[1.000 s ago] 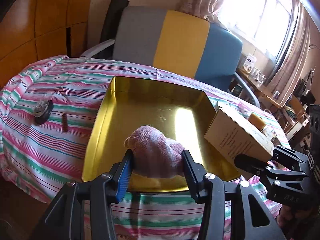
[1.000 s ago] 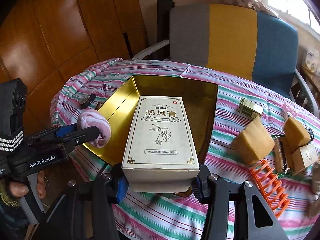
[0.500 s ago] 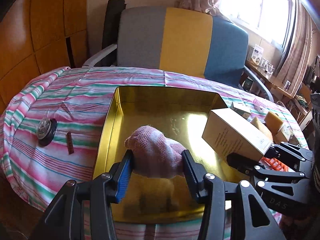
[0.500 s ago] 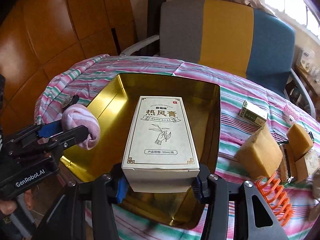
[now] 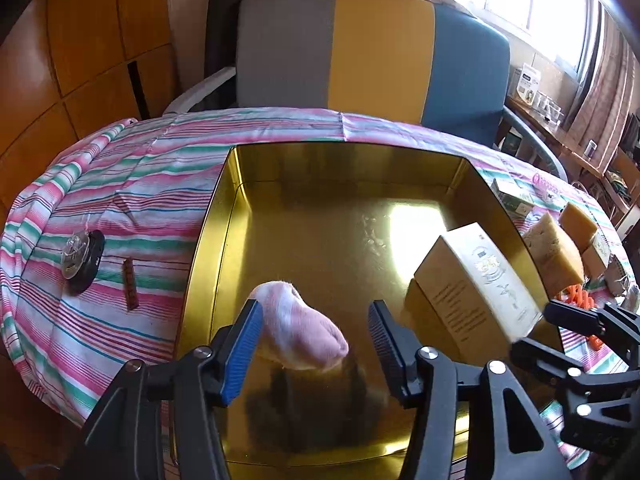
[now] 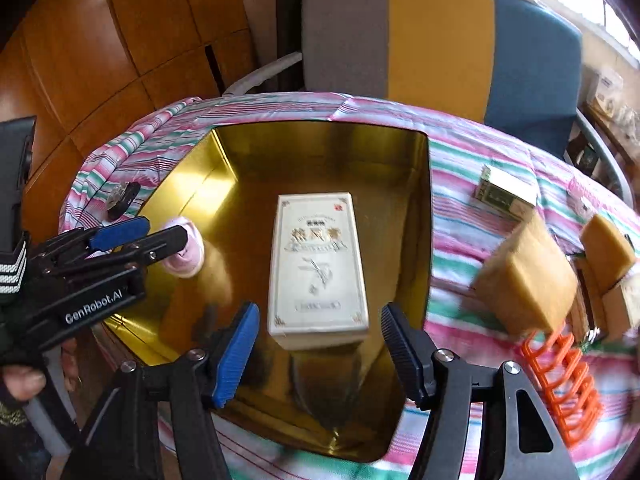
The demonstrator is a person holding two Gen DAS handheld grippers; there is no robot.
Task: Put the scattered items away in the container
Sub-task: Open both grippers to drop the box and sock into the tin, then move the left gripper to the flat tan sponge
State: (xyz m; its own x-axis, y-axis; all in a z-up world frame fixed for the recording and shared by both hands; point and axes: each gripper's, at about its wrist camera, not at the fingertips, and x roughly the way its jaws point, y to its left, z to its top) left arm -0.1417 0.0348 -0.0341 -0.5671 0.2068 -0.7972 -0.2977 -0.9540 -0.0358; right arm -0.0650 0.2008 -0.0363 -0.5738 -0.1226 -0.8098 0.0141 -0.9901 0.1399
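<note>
A gold tin [image 5: 224, 208] lies open on the striped cloth. In the left wrist view a pink sock [image 5: 300, 332] hangs over the tin's floor between the fingers of my left gripper [image 5: 316, 320]. Its jaws are opening: the sock leans on the left blue pad [image 5: 244, 344] and the right pad is clear of it. In the right wrist view a cream box [image 6: 318, 268], blurred, is inside the tin [image 6: 424, 216], just ahead of my right gripper [image 6: 318, 328]. The right jaws are opening too, with gaps on both sides of the box. The left gripper [image 6: 140, 236] and sock [image 6: 186, 260] show at the left.
Left of the tin lie a black round piece with a clear cap [image 5: 82, 256] and a small brown stick [image 5: 130, 284]. To the right are yellow sponge blocks [image 6: 524, 280], a green-white carton [image 6: 504, 194] and an orange rack [image 6: 560, 376]. A chair [image 5: 360, 60] stands behind.
Both grippers moved forward and down over the tin. Both pairs of jaws have spread: the right let go of the box, and the left loosened on the sock, which now sags sideways.
</note>
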